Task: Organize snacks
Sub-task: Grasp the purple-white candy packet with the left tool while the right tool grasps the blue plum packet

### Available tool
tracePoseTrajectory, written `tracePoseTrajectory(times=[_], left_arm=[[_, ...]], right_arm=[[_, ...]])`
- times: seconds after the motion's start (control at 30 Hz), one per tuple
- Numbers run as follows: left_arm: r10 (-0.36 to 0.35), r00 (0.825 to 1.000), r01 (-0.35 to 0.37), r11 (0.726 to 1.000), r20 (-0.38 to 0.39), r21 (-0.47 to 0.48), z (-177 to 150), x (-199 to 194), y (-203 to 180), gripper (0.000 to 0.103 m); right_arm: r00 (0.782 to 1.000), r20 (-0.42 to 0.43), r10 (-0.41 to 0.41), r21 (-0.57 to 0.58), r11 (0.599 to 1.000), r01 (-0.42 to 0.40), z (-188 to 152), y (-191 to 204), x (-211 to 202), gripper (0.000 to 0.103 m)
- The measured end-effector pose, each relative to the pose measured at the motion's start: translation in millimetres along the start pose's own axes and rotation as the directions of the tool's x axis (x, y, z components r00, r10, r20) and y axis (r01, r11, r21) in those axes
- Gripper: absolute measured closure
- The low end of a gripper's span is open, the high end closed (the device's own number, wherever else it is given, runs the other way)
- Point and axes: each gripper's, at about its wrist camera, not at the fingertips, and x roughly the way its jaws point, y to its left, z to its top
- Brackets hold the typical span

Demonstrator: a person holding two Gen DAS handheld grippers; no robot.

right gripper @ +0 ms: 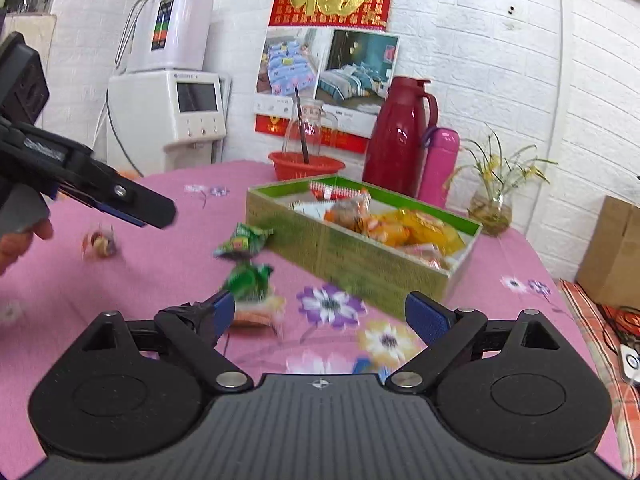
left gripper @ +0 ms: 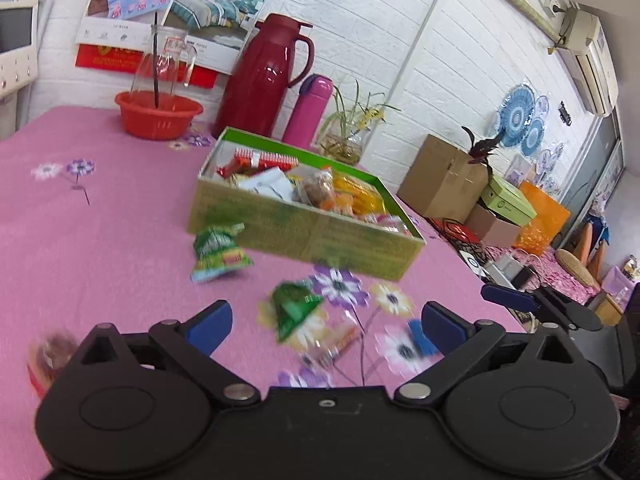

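The green box [left gripper: 312, 236] already holds most snacks; two green packets [left gripper: 218, 252] and a few wrapped pieces remain on the tablecloth [left gripper: 100, 240]; my left gripper [left gripper: 326, 322] and right gripper [right gripper: 324, 312] both gape empty.

Light: I see bright, even indoor light, soft shadows.
Glare: highlights on the red thermos [left gripper: 262, 76].
Blur: motion-smeared snack packets [right gripper: 244, 258].
Edges: fisheye bending, dark corners.
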Motion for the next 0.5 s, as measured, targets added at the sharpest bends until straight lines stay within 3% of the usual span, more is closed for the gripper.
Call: tracePoseTrajectory(times=[0.2, 0.5], left_arm=[[-0.044, 0.997, 0.043, 0.999, -0.06, -0.023, -38.7, -7.2, -10.8, 0.0], [-0.05, 0.992, 0.06, 0.995, -0.119, 0.082, -76.8, -9.3, -41.9, 0.0]], right_arm=[[0.997, -0.063, -0.041, -0.007, 0.999, 0.041, -23.1, 2.6, -9.6, 0.0], [0.989, -0.14, -0.039, 0.025, 0.999, 0.043, -28.3, -16.2, 14.8, 0.0]])
